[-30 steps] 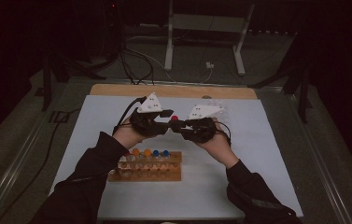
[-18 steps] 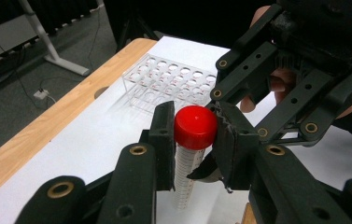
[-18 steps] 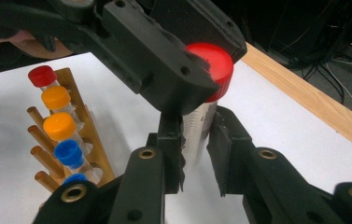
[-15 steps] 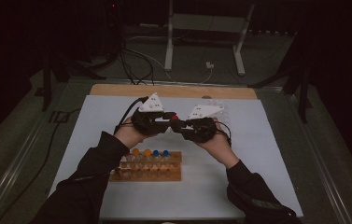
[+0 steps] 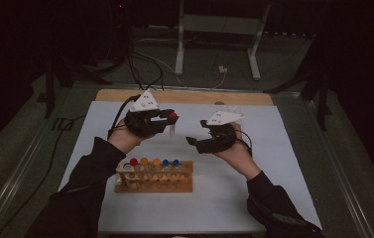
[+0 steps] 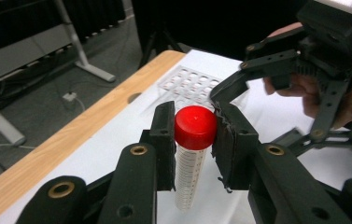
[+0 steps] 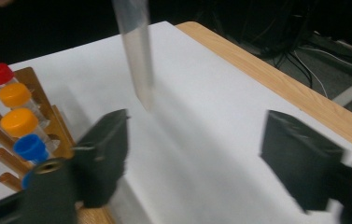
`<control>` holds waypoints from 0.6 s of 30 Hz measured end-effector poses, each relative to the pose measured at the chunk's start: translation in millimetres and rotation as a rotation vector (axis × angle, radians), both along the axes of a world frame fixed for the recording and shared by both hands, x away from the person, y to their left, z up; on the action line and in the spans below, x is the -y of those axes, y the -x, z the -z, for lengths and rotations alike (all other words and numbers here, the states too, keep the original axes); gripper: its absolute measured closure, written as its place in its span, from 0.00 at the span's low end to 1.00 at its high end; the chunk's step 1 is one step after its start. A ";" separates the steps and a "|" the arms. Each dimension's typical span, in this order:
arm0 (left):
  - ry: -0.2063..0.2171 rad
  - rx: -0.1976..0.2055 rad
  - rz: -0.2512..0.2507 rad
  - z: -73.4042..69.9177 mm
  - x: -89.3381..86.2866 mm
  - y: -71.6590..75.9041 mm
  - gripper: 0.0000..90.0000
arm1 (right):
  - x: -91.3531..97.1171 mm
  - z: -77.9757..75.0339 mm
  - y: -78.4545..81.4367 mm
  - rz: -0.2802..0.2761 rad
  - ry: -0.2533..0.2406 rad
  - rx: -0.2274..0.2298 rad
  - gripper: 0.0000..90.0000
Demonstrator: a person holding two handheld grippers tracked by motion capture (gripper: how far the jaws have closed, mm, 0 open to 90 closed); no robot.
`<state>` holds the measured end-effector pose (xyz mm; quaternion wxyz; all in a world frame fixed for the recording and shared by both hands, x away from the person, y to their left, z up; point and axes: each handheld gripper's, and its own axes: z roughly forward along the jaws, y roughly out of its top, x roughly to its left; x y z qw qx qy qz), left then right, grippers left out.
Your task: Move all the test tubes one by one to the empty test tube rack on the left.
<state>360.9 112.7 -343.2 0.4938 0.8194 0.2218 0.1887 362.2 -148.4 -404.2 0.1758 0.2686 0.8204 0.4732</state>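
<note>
My left gripper is shut on the red cap of a clear tube, which hangs upright above the white mat. In the right gripper view the tube's body hangs ahead between the jaws, apart from both. My right gripper stands open just right of the tube, with nothing between its wide jaws. A wooden rack near the front holds several tubes with red, orange and blue caps.
A clear plastic tray with round holes lies at the back of the white mat. The table's wooden edge runs behind it. Cables trail off the left side.
The two grippers were close together at the tube. The right gripper has opened and drawn back to the right; the left one still holds the tube by its cap.
</note>
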 end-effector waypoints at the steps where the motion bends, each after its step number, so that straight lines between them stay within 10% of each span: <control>1: 0.000 0.005 -0.007 -1.3 -3.8 0.7 0.80 | 1.7 0.3 0.0 0.006 -0.002 -0.004 0.18; 18: -0.009 0.034 -0.093 -15.2 -70.9 42.6 0.80 | 45.8 7.6 15.1 0.062 -0.054 -0.009 0.00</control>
